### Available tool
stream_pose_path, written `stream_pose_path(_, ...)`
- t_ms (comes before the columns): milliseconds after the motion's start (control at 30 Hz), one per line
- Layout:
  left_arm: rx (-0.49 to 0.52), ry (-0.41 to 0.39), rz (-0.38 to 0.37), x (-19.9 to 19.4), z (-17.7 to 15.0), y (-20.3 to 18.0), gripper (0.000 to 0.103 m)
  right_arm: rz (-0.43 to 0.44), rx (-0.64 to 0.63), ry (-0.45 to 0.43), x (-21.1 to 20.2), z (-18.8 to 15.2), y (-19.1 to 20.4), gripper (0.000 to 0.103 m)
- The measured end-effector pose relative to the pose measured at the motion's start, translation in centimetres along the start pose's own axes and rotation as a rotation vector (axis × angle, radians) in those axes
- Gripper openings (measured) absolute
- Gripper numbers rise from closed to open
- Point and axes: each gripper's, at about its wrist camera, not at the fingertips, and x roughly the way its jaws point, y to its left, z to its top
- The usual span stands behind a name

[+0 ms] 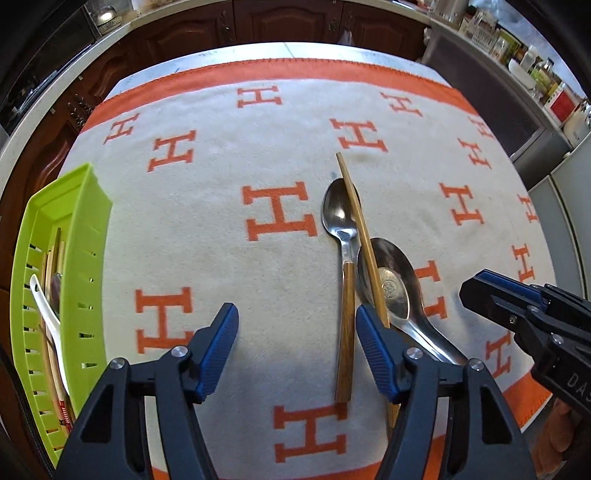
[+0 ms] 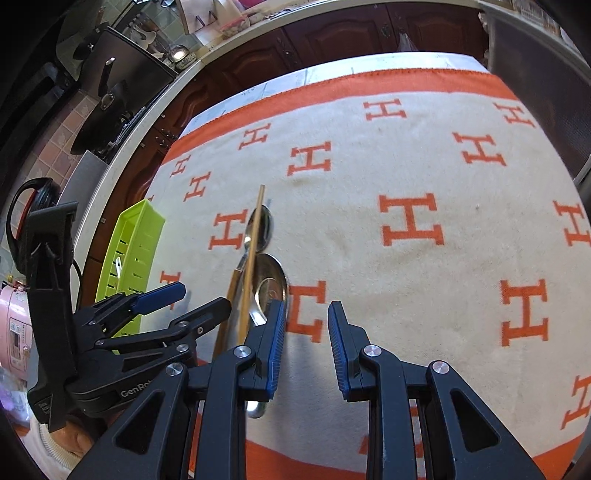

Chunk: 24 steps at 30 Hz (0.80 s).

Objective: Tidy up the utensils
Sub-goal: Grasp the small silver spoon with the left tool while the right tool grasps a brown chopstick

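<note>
On the H-patterned cloth [image 1: 221, 258] lie a wood-handled steel spoon [image 1: 345, 295], a large steel serving spoon [image 1: 391, 284] and a single wooden chopstick [image 1: 360, 221] lying across both. My left gripper [image 1: 295, 308] hangs open over them. The spoon's wooden handle lies between its fingers, close to the right one, and neither pad touches it. My right gripper [image 2: 306, 306] stands open just right of the serving spoon [image 2: 271, 284], with only cloth in its gap. A green slotted tray [image 1: 85, 221] at the left holds a white spoon [image 1: 44, 306] and other utensils.
The right gripper [image 1: 480, 291] is close by the left gripper's right side. Dark wooden cabinets [image 1: 288, 22] run beyond the table's far edge. Jars crowd a counter [image 1: 535, 66] at the upper right. A pan [image 2: 107, 110] and a pink appliance [image 2: 14, 332] stand off to the left.
</note>
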Motion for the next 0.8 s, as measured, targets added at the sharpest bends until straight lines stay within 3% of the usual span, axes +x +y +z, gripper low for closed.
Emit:
stream_pose_path(200, 0.015, -0.004, 0.045, 0.8, 0.3, -0.5, 0.053, 0.020, 0.007, 0.016, 1.2, 0.1, -0.5, 0.024)
stream_pose_path(433, 0.020, -0.022, 0.061, 1.1, 1.1, -0.9, 0.053, 0.030, -0.006, 0.024, 1.9, -0.1, -0.1, 0.024)
stream_pose_path(467, 0.025, -0.026, 0.060, 1.1, 1.2, -1.0, 0.050, 0.032, -0.006, 0.022, 1.8, -0.1, 0.0, 0.024)
stream_pose_path(533, 0.044, -0.039, 0.035, 1.0, 1.3, -1.4, 0.032, 0.036, -0.006, 0.015, 1.7, 0.0, 0.1, 0.024)
stream_pose_path(567, 0.055, -0.044, 0.026, 0.9, 1.3, -1.6, 0.013, 0.038, -0.006, 0.011, 1.5, 0.1, 0.1, 0.024)
stream_pose_path(600, 0.058, -0.044, 0.020, 0.9, 1.3, -1.7, 0.005, 0.040, -0.006, 0.007, 1.4, 0.1, 0.2, 0.024)
stream_pose_path(800, 0.028, -0.049, -0.014, 0.5, 0.8, -1.0, 0.004, 0.054, -0.033, -0.009, 0.6, 0.6, 1.4, 0.024)
